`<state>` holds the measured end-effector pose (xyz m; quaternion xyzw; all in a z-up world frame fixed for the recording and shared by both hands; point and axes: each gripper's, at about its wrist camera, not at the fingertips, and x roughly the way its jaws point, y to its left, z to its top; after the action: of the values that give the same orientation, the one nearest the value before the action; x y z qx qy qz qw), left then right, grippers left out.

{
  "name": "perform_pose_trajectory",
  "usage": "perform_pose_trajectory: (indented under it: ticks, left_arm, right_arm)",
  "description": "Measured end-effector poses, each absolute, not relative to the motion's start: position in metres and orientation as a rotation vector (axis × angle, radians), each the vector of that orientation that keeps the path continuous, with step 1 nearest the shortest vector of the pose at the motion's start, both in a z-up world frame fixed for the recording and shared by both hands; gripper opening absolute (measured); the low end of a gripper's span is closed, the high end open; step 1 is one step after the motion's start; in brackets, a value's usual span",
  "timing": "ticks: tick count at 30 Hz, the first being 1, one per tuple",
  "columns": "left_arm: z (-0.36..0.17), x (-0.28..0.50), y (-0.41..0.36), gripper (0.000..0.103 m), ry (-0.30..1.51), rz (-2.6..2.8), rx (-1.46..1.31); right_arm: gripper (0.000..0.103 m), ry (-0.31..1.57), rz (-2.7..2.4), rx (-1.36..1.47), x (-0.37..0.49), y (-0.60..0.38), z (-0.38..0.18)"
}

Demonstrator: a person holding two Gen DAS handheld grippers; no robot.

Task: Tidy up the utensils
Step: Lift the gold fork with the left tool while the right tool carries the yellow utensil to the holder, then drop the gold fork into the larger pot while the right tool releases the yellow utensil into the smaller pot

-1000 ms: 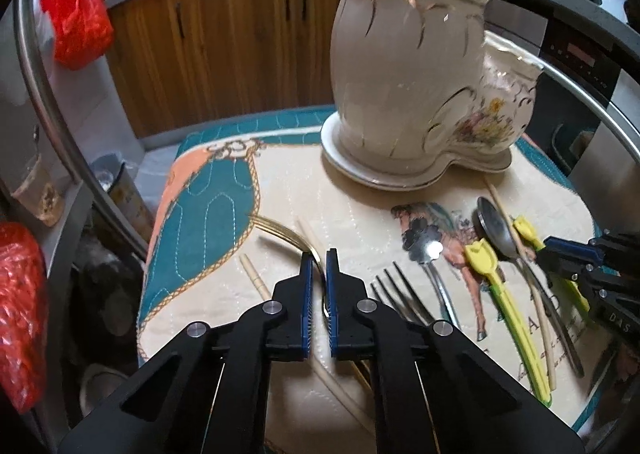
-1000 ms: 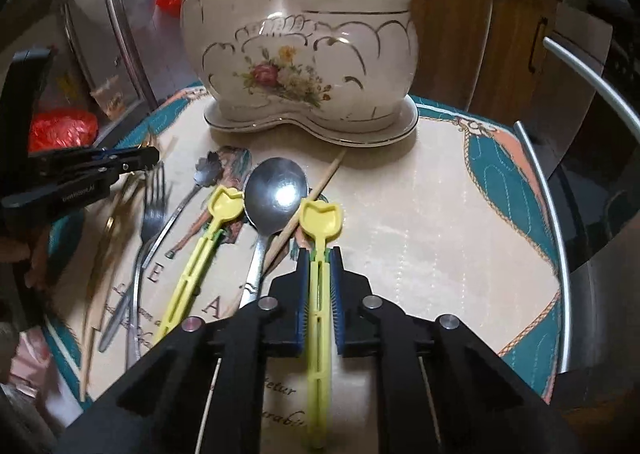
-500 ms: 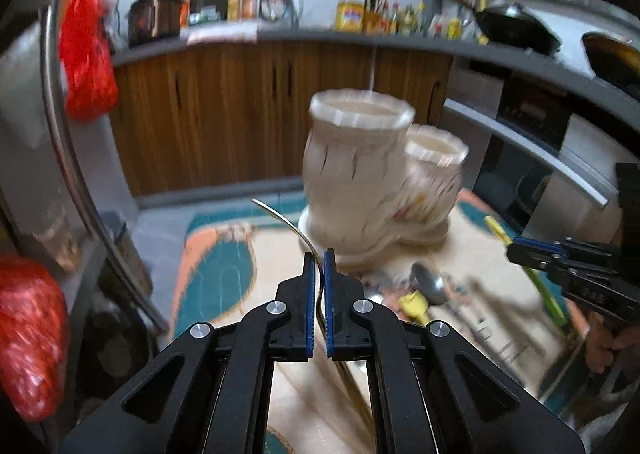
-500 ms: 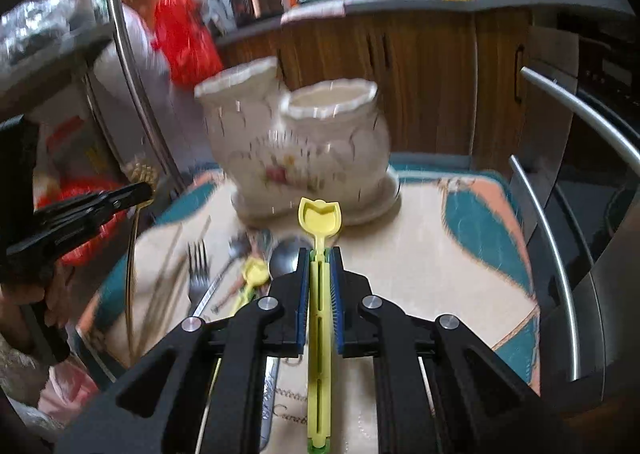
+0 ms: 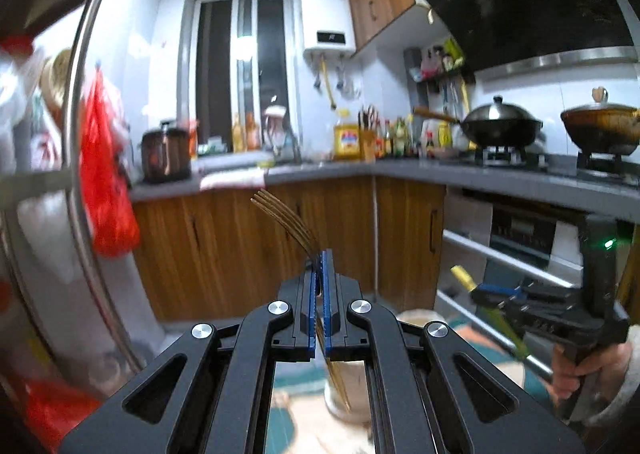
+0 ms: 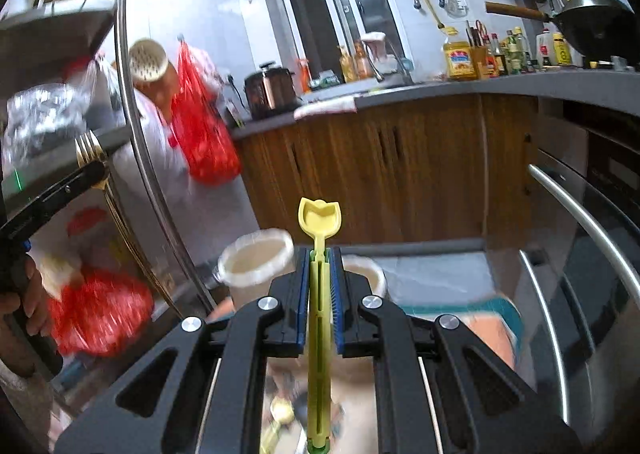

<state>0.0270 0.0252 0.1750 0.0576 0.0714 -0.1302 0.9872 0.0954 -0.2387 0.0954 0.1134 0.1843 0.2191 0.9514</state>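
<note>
My left gripper [image 5: 320, 254] is shut on a gold fork [image 5: 286, 220] whose tines curve up and to the left, its handle running down between the pads. My right gripper [image 6: 320, 254] is shut on a yellow plastic utensil [image 6: 319, 216] with a tulip-shaped scoop at its top. Both are held high above the table. The cream ceramic holder [image 6: 256, 254] with two openings sits below, partly hidden behind the right fingers. In the left wrist view the right gripper [image 5: 486, 290] shows at the right with the yellow utensil [image 5: 464, 276]. In the right wrist view the left gripper [image 6: 94, 170] carries the fork [image 6: 90, 150].
Loose utensils [image 6: 280, 414] lie blurred on the patterned cloth [image 6: 492, 330] below. Wooden cabinets [image 5: 224, 254] and a grey counter [image 5: 320, 170] stand ahead. A chrome rail [image 6: 136, 158] and red bags [image 6: 200, 126] are at the left, an oven handle [image 6: 584, 214] at the right.
Both grippers rose from the table with their utensils and tilted up toward level. The holder dropped low in both views and the kitchen's upper walls came into sight.
</note>
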Motion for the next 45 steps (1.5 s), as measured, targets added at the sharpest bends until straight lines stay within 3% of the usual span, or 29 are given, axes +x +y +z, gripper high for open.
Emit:
perform_pose_trajectory:
  ticks: [6, 11, 18, 28, 42, 45]
  left_arm:
    - [0.204, 0.066, 0.011, 0.004, 0.128, -0.263, 0.094]
    - [0.187, 0.102, 0.003, 0.004, 0.199, -0.253, 0.077]
    - [0.140, 0.131, -0.008, 0.004, 0.303, -0.260, 0.106]
    - [0.090, 0.145, -0.012, 0.004, 0.428, -0.295, 0.122]
    - [0.092, 0.138, -0.014, 0.004, 0.425, -0.312, 0.162]
    - [0.092, 0.141, -0.010, 0.010, 0.430, -0.294, 0.154]
  right_arm:
    - [0.010, 0.352, 0.478, 0.329, 0.149, -0.237, 0.104]
    - [0.010, 0.339, 0.461, 0.409, 0.183, -0.239, 0.082]
    - [0.010, 0.318, 0.336, 0.306, 0.202, -0.226, 0.049]
    - [0.010, 0.347, 0.374, 0.209, 0.183, -0.217, 0.026]
    - [0.010, 0.464, 0.433, 0.205, 0.166, -0.225, 0.017]
    - [0.014, 0.471, 0.428, 0.201, 0.164, -0.226, 0.019]
